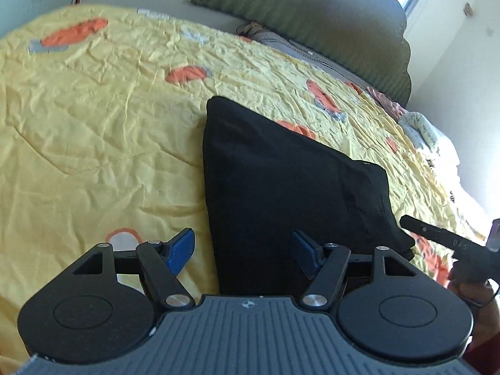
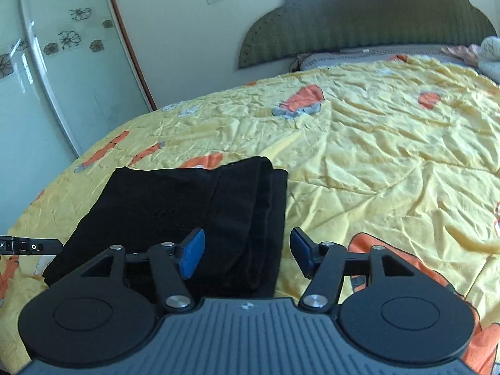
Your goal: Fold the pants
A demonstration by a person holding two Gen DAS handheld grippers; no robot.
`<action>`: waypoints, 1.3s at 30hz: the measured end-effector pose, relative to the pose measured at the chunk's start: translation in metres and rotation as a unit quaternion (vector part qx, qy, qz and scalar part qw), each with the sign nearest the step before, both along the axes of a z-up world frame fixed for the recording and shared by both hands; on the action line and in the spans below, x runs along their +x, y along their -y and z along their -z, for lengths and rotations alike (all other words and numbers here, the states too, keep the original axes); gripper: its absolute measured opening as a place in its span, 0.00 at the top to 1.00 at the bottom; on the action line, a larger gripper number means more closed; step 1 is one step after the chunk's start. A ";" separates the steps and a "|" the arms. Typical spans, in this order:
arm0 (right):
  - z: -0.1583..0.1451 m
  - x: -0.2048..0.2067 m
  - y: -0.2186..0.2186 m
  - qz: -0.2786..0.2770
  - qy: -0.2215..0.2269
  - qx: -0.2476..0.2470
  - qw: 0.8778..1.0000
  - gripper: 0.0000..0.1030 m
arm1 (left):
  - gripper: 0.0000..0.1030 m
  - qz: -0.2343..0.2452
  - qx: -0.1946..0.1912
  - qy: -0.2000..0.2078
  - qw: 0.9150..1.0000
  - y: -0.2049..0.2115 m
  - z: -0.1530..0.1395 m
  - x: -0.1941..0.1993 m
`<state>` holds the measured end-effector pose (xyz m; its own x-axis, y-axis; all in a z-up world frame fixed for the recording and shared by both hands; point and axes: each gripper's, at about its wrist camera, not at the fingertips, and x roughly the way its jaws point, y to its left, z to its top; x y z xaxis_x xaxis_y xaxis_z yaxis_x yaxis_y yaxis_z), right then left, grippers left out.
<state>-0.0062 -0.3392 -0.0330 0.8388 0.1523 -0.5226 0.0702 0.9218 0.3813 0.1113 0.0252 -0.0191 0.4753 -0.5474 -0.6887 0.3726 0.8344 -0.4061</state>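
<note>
Wide yellow quilt (image 2: 390, 162) is lying bare around the folded black pants (image 2: 175, 206); the green headboard (image 2: 368, 22) is closing off the far side.

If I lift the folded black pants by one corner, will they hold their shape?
Probably not: the folded black pants look like soft layered cloth, so they would likely droop and unfold. On the wrinkled yellow quilt, a push may bunch them rather than slide them.

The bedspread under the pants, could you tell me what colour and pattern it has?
The bedspread is yellow with orange and grey motifs, clearest in the right wrist view.
</note>
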 end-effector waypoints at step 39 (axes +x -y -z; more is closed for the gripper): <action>-0.056 0.176 -0.049 -0.108 0.084 0.054 0.989 0.78 | 0.85 -0.059 0.017 0.110 0.992 -0.011 -0.050 0.124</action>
